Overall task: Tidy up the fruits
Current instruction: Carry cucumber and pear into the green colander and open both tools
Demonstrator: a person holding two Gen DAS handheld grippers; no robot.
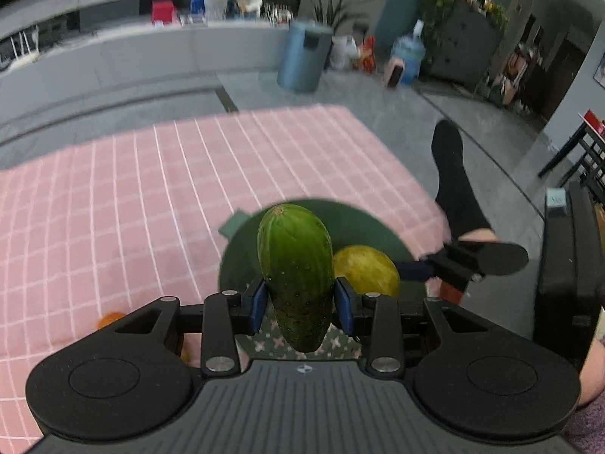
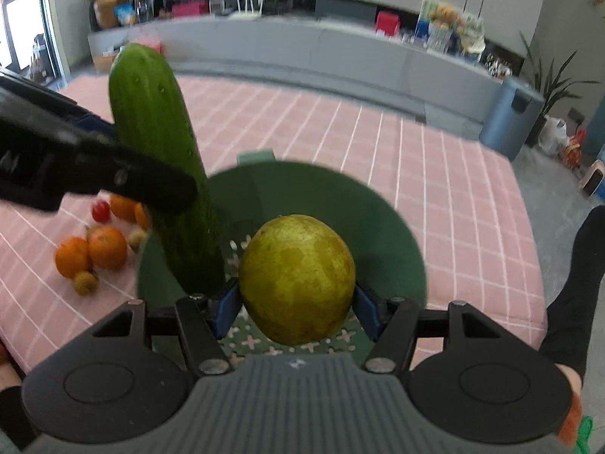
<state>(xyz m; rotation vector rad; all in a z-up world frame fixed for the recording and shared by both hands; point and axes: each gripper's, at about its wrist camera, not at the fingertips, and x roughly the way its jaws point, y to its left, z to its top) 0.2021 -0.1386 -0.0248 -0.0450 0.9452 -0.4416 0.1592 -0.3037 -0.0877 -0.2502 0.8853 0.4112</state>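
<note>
My left gripper (image 1: 298, 304) is shut on a green cucumber (image 1: 297, 272), blue pads pressing both its sides, held over a green perforated basket (image 1: 242, 253). In the right wrist view that cucumber (image 2: 162, 151) stands tilted above the basket's (image 2: 378, 227) left part, with the left gripper's black finger across it. My right gripper (image 2: 298, 308) is shut on a yellow-green round fruit (image 2: 297, 278) over the basket's middle; the same fruit (image 1: 368, 270) shows right of the cucumber in the left wrist view, with the right gripper's fingers (image 1: 487, 259) beside it.
The basket sits on a pink checked cloth (image 2: 416, 159). Several oranges (image 2: 107, 246), a small red fruit (image 2: 100, 210) and small yellowish fruits (image 2: 86, 282) lie on the cloth left of the basket. A person's black-socked foot (image 1: 453, 178) rests at the cloth's right edge. A blue bin (image 1: 304, 55) stands beyond.
</note>
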